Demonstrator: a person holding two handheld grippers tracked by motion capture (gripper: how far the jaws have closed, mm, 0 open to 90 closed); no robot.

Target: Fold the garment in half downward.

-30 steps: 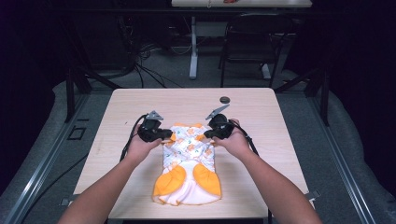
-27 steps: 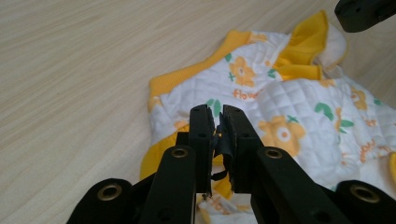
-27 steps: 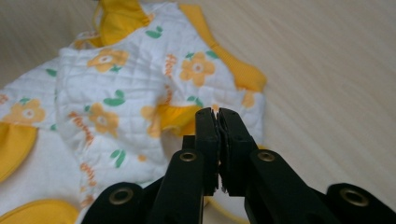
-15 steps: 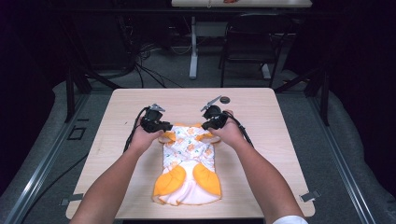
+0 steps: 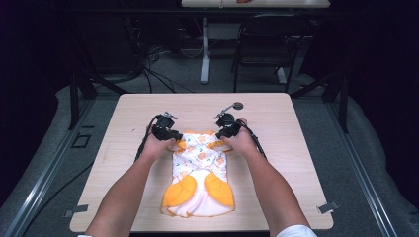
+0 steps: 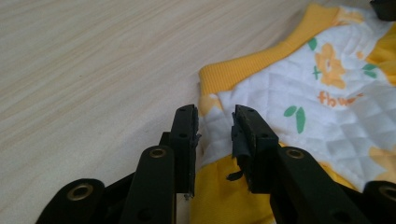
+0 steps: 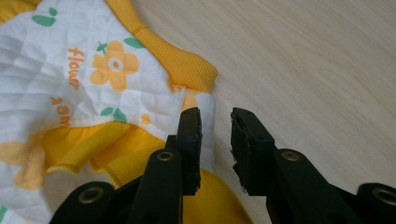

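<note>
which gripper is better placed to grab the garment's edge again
Left, by a little: the left gripper has the garment edge between its open jaws, while the right gripper straddles the very edge, mostly over table.

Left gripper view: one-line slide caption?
Open hand-held gripper over the edge of a quilted flower-print baby garment on a wooden table.

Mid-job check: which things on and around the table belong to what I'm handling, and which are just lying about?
In the job:
- baby garment, white with yellow flowers
- left claw, open at one corner
- right claw, open at the other corner

Lying about:
- small dark round object near the far edge
- folding chair behind the table
</note>
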